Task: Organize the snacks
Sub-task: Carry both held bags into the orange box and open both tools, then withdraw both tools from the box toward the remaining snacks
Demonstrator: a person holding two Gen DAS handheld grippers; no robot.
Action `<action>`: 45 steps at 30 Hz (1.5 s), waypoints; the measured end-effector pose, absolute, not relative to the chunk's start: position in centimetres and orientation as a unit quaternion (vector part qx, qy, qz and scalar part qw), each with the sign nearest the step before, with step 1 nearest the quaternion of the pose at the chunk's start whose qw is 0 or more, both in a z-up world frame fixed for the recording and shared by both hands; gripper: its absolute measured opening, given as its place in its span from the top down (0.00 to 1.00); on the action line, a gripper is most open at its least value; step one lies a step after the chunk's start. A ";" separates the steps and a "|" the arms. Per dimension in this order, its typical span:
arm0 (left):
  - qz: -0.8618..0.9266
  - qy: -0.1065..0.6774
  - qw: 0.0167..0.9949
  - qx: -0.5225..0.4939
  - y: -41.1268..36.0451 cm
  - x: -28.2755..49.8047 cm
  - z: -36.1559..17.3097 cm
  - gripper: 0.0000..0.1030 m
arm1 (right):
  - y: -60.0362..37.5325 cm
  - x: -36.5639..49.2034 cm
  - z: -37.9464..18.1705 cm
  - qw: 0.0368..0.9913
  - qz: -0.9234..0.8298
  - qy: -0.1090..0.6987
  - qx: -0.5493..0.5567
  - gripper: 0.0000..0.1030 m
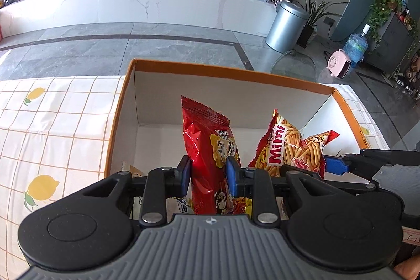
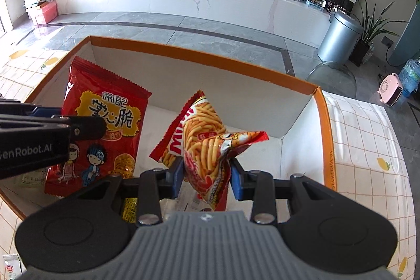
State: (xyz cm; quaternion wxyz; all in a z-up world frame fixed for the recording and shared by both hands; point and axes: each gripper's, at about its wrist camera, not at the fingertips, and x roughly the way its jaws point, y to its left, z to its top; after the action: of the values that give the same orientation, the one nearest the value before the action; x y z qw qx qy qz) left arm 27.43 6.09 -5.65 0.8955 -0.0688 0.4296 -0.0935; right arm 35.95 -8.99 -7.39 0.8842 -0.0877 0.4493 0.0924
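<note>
In the left wrist view, the left gripper (image 1: 208, 176) at lower centre is clamped on a red snack bag (image 1: 210, 148) above the orange-rimmed box (image 1: 119, 112). To its right, the right gripper (image 2: 206, 176) grasps a Mimi stick-snack bag (image 2: 207, 146) over the same box. A few packets seem to lie inside already; both bags are not yet released.

Far half of box (image 2: 288, 85) floor bare, open from above; near end cluttered w/ packets (image 2: 128, 209).
</note>
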 end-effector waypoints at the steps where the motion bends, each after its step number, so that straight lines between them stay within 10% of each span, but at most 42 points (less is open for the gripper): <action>1: -0.090 0.436 0.893 -0.065 6.1 27.6 -5.8 0.70 | -8.9 36.1 -7.6 0.882 0.093 0.454 -0.088 0.67; 17: -0.062 0.455 0.888 -0.028 5.3 28.6 -6.0 0.68 | -7.8 36.8 -9.2 0.865 0.088 0.477 -0.127 0.65; 28: -0.064 0.420 0.905 -0.023 4.9 27.3 -3.8 0.27 | -7.3 35.3 -7.4 0.872 0.086 0.453 -0.164 0.31; 45: -0.037 0.327 0.944 0.014 3.9 18.2 3.6 0.23 | -10.4 25.8 0.6 0.922 0.065 0.366 -0.109 0.13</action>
State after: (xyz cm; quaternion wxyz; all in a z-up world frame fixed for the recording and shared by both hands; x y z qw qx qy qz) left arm 18.17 3.87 3.61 0.9441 0.0140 0.3273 -0.0366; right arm 25.81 -10.43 0.59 0.9217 -0.1094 0.3664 0.0651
